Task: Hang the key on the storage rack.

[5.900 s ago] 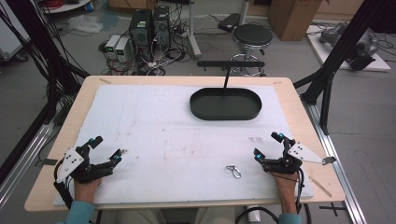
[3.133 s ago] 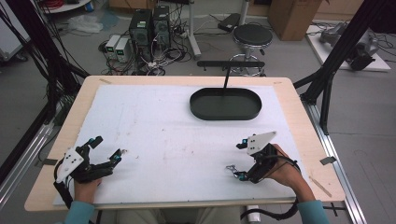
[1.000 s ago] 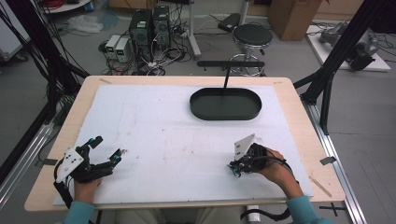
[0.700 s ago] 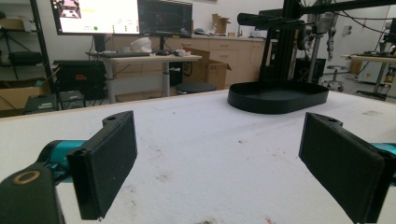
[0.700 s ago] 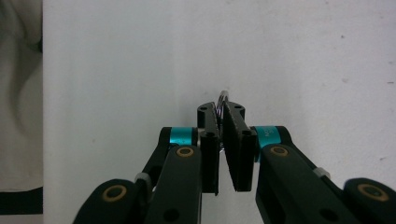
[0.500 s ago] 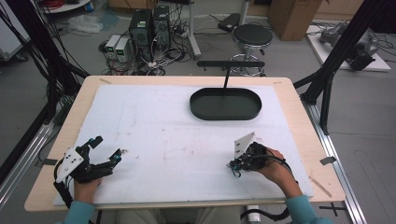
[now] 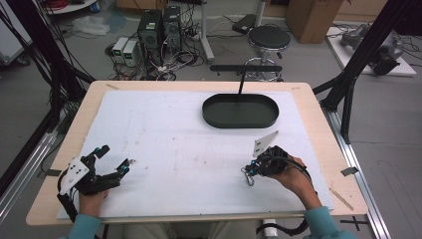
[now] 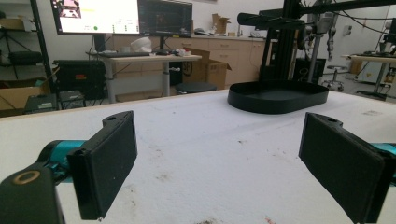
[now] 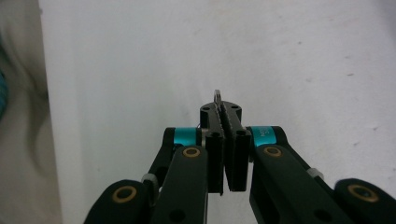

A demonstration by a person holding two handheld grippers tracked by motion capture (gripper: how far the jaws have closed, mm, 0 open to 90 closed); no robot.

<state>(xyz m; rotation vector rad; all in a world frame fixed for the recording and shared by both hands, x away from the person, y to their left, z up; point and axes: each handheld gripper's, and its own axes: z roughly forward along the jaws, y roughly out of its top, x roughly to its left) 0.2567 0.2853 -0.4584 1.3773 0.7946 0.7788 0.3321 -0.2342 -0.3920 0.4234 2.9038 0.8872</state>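
Observation:
A small metal clip (image 7: 249, 178) lies at the near right of the white table sheet (image 7: 179, 134). My right gripper (image 7: 248, 171) is shut on it, low over the sheet. In the right gripper view the jaws (image 9: 221, 112) are pressed together, with a thin metal loop of the clip (image 9: 217, 96) poking out past the tips. My left gripper (image 7: 115, 157) rests at the near left, open and holding nothing. In the left gripper view its two black pads (image 8: 112, 158) stand wide apart over bare sheet. A black oval tray (image 7: 211, 105) sits at the back right, also in the left gripper view (image 8: 278, 99).
A black stand with a crossbar (image 7: 245, 68) rises behind the tray. The sheet ends close to the table's wooden edge (image 7: 343, 164) on the right. Beyond the table are a stool (image 7: 268, 37), computers and cables on the floor.
My right gripper came in from the table's right edge toward the middle, reached the metal clip and shut on it. In the last second it barely moved. The left gripper stayed still.

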